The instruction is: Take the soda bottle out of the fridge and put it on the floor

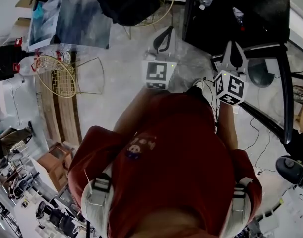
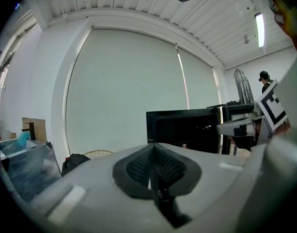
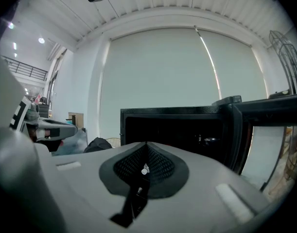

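The black fridge (image 1: 235,14) stands open ahead at the top right of the head view, its door (image 1: 285,83) swung out to the right. Two small bottles (image 1: 206,0) (image 1: 239,15) show inside; which one is the soda bottle I cannot tell. My left gripper (image 1: 164,36) is shut and empty, short of the fridge and left of it. My right gripper (image 1: 234,52) is shut and empty just before the opening. In the right gripper view the dark fridge interior (image 3: 177,130) lies straight beyond the shut right gripper (image 3: 146,165). The left gripper view has the fridge (image 2: 187,130) behind the shut left gripper (image 2: 152,169).
Gold wire chairs (image 1: 62,76) stand on the floor at the left. A black bag (image 1: 126,1) and a clear plastic bin (image 1: 67,16) lie at the back. Cables (image 1: 255,133) run across the floor near the door. Wooden furniture (image 1: 54,165) is at the lower left.
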